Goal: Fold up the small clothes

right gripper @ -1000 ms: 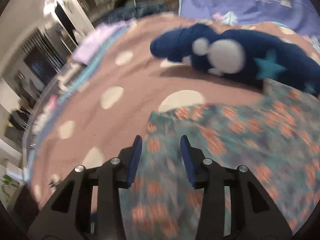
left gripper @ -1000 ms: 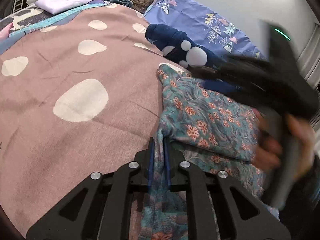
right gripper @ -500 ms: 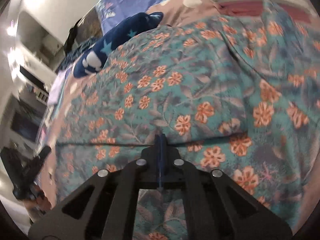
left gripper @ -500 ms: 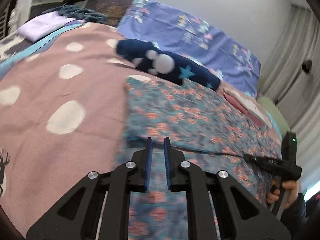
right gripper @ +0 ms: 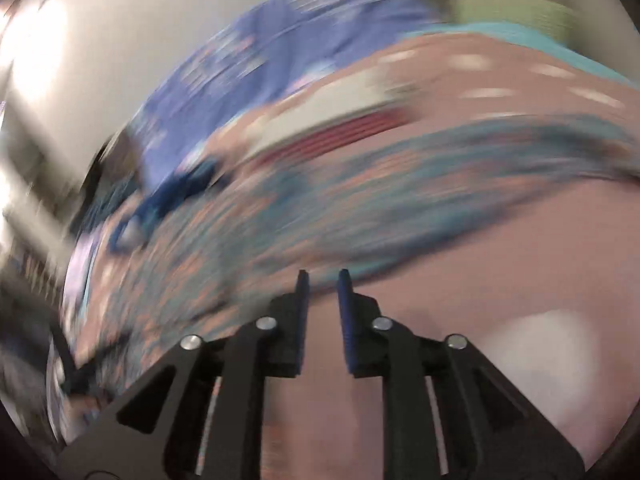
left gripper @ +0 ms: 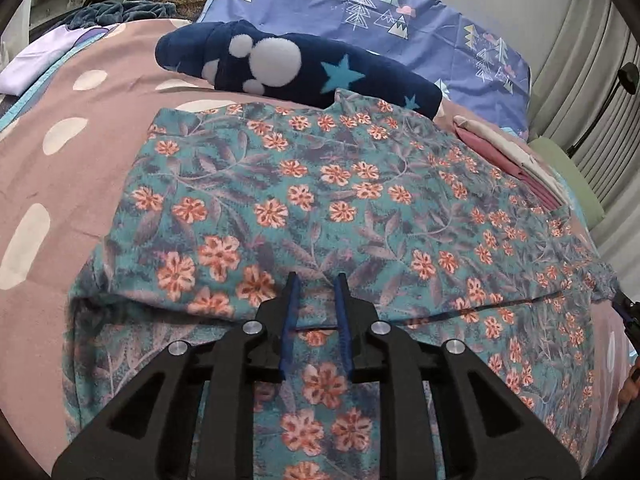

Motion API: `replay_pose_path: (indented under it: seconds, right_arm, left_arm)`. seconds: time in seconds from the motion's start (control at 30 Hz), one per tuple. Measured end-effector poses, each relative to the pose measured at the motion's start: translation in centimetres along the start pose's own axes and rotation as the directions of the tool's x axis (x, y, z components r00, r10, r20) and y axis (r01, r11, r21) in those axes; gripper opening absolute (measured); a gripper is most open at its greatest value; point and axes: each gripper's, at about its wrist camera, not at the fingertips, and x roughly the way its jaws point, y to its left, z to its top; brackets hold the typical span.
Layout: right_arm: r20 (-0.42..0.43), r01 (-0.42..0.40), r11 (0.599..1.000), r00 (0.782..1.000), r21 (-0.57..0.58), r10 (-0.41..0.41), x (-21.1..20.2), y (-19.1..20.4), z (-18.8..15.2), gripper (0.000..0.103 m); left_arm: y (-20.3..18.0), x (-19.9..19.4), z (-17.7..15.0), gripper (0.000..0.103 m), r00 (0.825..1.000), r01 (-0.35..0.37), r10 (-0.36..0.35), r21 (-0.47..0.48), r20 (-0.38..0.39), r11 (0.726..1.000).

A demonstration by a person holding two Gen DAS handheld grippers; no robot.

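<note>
Both grippers have let go: the left gripper [left gripper: 316, 292] and right gripper [right gripper: 322, 290] have just opened their jaws to a narrow, empty gap. Folded over, the floral garment [left gripper: 340, 208] lies on the bed [left gripper: 60, 160] ahead of the left jaws; this fold looks finished.

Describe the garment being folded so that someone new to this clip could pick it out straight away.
On the pink bedspread with pale spots, in front of the blue pillow, lies the floral garment. It is teal with orange flowers, unlike the navy plush behind it and the pink folded stack beside it.
</note>
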Motion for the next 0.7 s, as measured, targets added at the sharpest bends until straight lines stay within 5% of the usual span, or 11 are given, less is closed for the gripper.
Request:
replay_pose_path:
  seconds: [0.1, 0.17, 0.2, 0.3, 0.4, 0.47, 0.5, 0.53, 0.7]
  right_arm:
    - [0.075, 0.080, 0.962, 0.992, 0.260, -0.103, -3.7, -8.6, 1.8, 0.022]
    - [0.121, 0.079, 0.922, 0.984, 0.379, -0.134, -5.3, -13.0, 2.0, 0.051]
    - [0.137, 0.069, 0.903, 0.981, 0.423, -0.139, -5.7, -14.5, 1.8, 0.055]
    - [0.200, -0.076, 0.848, 0.979, 0.524, -0.036, -5.7, -18.3, 1.7, 0.051]
    - [0.233, -0.065, 0.847, 0.970, 0.528, -0.071, -4.8, -18.3, 2.8, 0.050]
    - [0.234, -0.018, 0.839, 0.964, 0.543, -0.130, -4.0, -18.1, 3.7, 0.037]
    - [0.229, -0.017, 0.836, 0.964, 0.549, -0.131, -3.6, -18.1, 4.2, 0.015]
    - [0.224, -0.029, 0.836, 0.968, 0.547, -0.113, -3.3, -18.1, 4.8, 0.008]
    - [0.286, -0.175, 0.920, 0.955, 0.350, 0.073, -1.7, -9.6, 8.3, 0.006]
  left_arm:
    - [-1.0, 0.0, -0.2, 0.020, 0.998, -0.055, 0.055, 0.050, 0.004, 0.997]
    - [-1.8, 0.0, -0.2, 0.022, 0.996, -0.090, 0.090, 0.084, 0.005, 0.992]
    - [-2.2, 0.1, -0.3, 0.023, 0.994, -0.107, 0.107, 0.100, 0.006, 0.989]
    - [-2.4, -0.1, -0.3, 0.023, 0.992, -0.127, 0.127, 0.118, 0.013, 0.985]
    - [-2.0, -0.2, -0.3, 0.023, 0.994, -0.108, 0.107, 0.101, 0.015, 0.989]
    - [-1.6, -0.3, -0.3, 0.023, 0.996, -0.087, 0.086, 0.084, 0.016, 0.993]
    - [-1.5, -0.3, -0.3, 0.023, 0.997, -0.081, 0.080, 0.079, 0.016, 0.994]
    - [-1.5, -0.3, -0.3, 0.023, 0.997, -0.080, 0.079, 0.078, 0.017, 0.994]
    - [-2.0, -0.1, -0.4, 0.025, 0.994, -0.105, 0.104, 0.102, 0.019, 0.989]
